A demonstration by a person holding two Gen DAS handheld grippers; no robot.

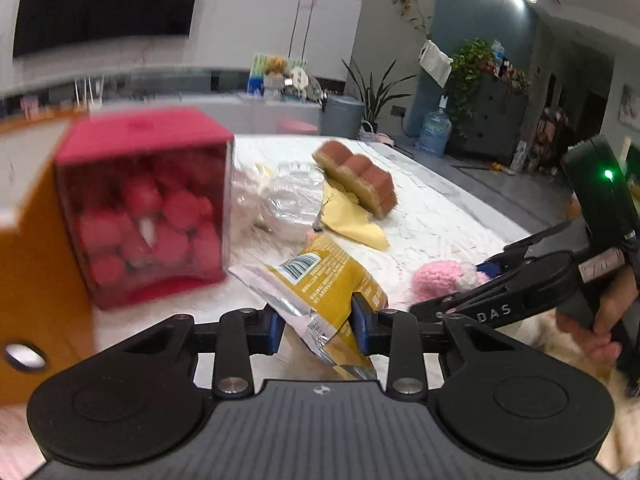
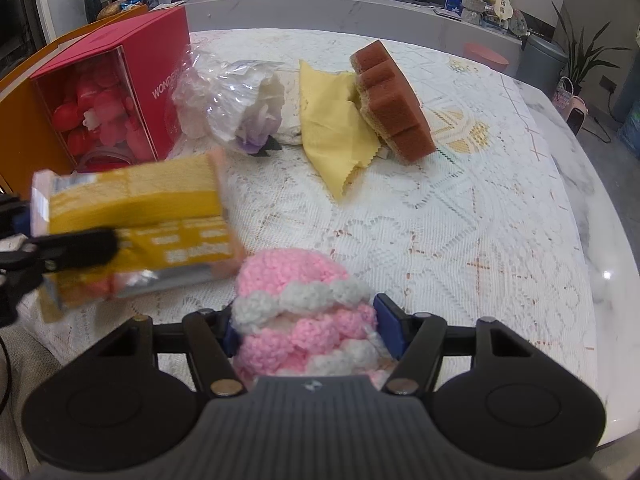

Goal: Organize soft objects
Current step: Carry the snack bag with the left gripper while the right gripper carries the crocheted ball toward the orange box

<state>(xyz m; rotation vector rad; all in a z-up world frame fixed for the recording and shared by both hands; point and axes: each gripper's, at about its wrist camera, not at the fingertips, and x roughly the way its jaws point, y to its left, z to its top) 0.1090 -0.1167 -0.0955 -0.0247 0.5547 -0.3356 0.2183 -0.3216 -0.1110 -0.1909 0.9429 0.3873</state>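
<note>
**Left wrist view: snack packet pinched, knitted piece held alongside**

Left wrist view shows the left hand-held gripper [image 1: 318,326] clamped on a yellow snack packet [image 1: 320,280], its blue pads pressing the crinkled foil end from both sides. The packet reaches forward over the lace-covered table [image 1: 440,220]. In the right wrist view the same packet [image 2: 136,224] appears blurred at the left, lifted above the cloth in front of the red box.

The right hand-held gripper [image 2: 308,334] is closed around a pink and white knitted piece [image 2: 300,300], which fills the gap between its two blue pads — the left camera sees that gripper [image 1: 486,270] entering from the right with the pink yarn [image 1: 444,278] at its tip.

Further back on the table, well apart from both grippers:
- a red box with a clear front [image 2: 108,84], full of red soft shapes, standing at the left against an orange panel [image 2: 20,120]
- a crumpled clear plastic bag [image 2: 228,100] just beside the box
- a yellow cloth [image 2: 332,128] lying flat, one corner pointing toward the cameras
- a brown-topped sponge [image 2: 392,100] tilted on its edge, touching the cloth's right side

A person's fingers [image 1: 600,320] grip the right handle at the edge of the left view.
</note>
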